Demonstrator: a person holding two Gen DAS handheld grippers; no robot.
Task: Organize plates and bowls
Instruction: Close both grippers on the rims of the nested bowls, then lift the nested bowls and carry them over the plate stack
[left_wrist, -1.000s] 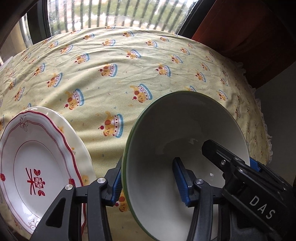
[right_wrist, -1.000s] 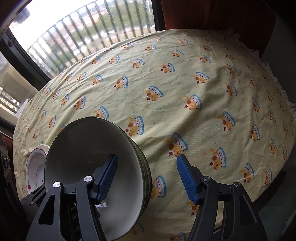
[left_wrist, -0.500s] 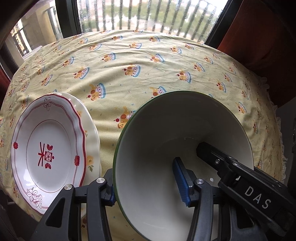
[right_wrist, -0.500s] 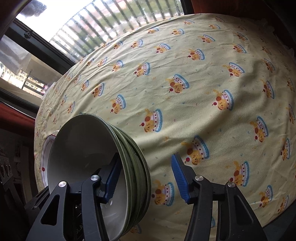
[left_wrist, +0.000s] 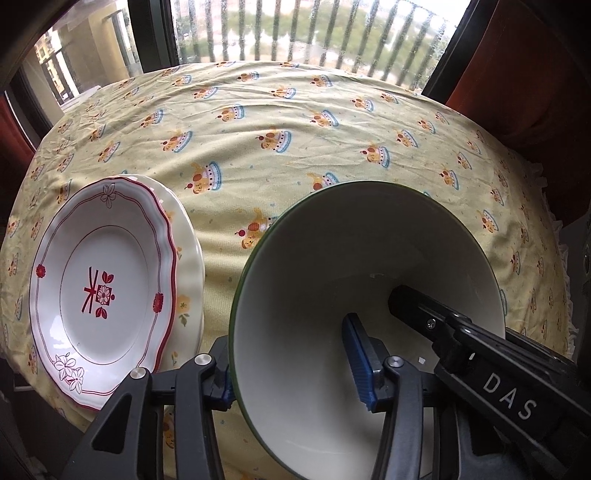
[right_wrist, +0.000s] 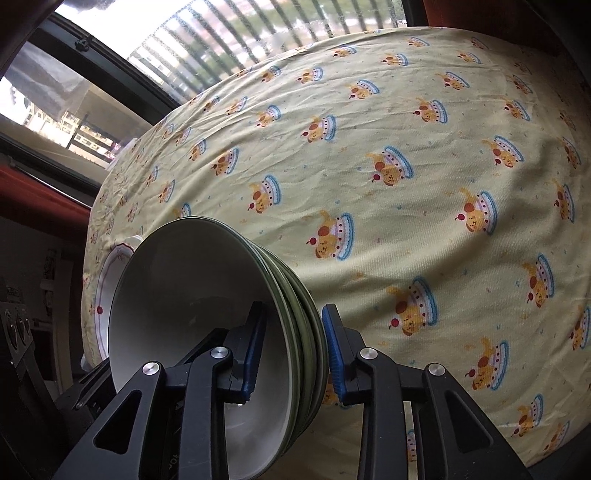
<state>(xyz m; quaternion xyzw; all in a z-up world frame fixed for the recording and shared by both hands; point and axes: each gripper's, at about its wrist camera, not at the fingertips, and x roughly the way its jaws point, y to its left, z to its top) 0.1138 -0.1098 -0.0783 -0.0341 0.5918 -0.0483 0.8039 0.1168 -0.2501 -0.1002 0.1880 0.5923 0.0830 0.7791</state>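
Bowl stack: a nest of green-rimmed bowls (right_wrist: 207, 325), white inside, sits near the table's front edge; several rims show stacked in the right wrist view, so the bowls appear already gathered into one pile.
Left gripper: the left gripper (left_wrist: 291, 365) straddles the near-left wall of the stack, one blue pad outside the rim and one inside; the jaws look pinched on the wall, which fits steadying or carrying the pile from that side.
Right gripper: the right gripper (right_wrist: 291, 358) straddles the opposite wall, one pad inside the top bowl and one against the outer rims; the jaws are pressed on the layered rims, probably so that all the bowls move as one rather than only the top one.
Plates: a red-trimmed floral plate (left_wrist: 99, 291) lies on a cream plate (left_wrist: 188, 266) by the table's front-left edge, just beside the bowls but apart from them, like sorted with like.
Tablecloth: the yellow cake-print tablecloth (left_wrist: 295, 122) is wrinkled and soft, so a dragged stack might snag.
Judgement: two-sided hold suggests the heavy pile is about to be placed or shifted; tilt is the risk.
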